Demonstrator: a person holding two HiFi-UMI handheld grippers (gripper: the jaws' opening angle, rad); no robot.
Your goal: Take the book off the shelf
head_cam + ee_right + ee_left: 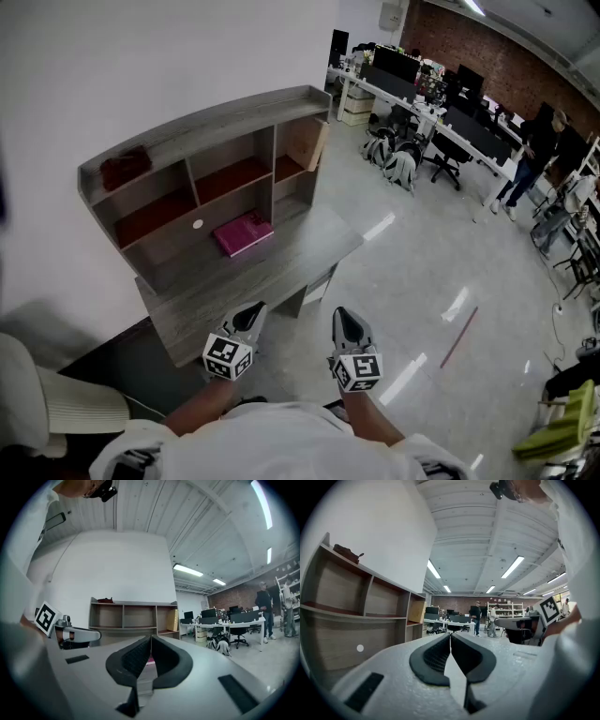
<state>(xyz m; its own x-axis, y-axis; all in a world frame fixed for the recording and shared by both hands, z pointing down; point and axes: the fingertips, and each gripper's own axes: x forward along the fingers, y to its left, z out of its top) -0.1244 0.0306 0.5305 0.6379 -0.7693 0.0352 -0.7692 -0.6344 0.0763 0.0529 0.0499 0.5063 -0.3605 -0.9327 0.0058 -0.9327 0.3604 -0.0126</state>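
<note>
While the pink book (pixel 244 234) lies flat on woodgrain, left gripper (pixel 253 310) and right gripper (pixel 344 317) are closed

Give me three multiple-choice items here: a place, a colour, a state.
1. The pink book lies: A on the floor; B on the desk, below the shelf compartments; C atop the shelf.
2. The object atop the shelf is: A dark red; B green; C white.
3. The left gripper and right gripper are: A wide open; B shut on the book; C shut, empty.
B, it lies flat on the desk; A, it shows dark red; C, both pairs of jaws meet on nothing.
</note>
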